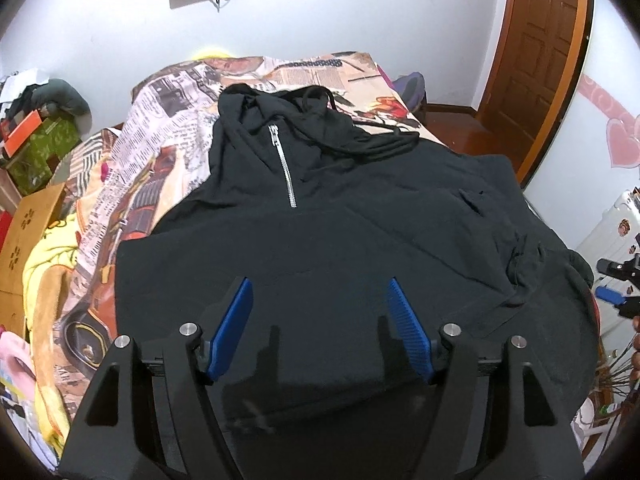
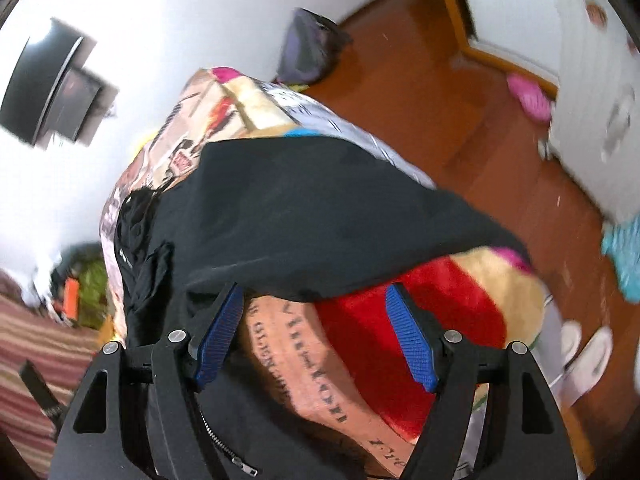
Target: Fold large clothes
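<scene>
Black hoodie [image 1: 320, 216] lies spread on the bed [image 1: 160, 112], zipper [image 1: 284, 168] facing up. Left tool [image 1: 320, 328] open above its hem, gripping nothing. Right tool [image 2: 316, 332] open, empty, at the hoodie's edge.

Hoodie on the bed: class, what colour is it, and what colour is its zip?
The hoodie is black with a silver zip; the left wrist view shows it best.

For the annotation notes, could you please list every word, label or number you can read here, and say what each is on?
Patterned newsprint-style blanket, left wrist view: printed columns of text, too small to read.
Pink panel of the same blanket, right wrist view: large dark serif lettering, upside down and blurred; no word can be read for sure.
Black zip-neck hooded sweatshirt: no visible label or print.
</scene>
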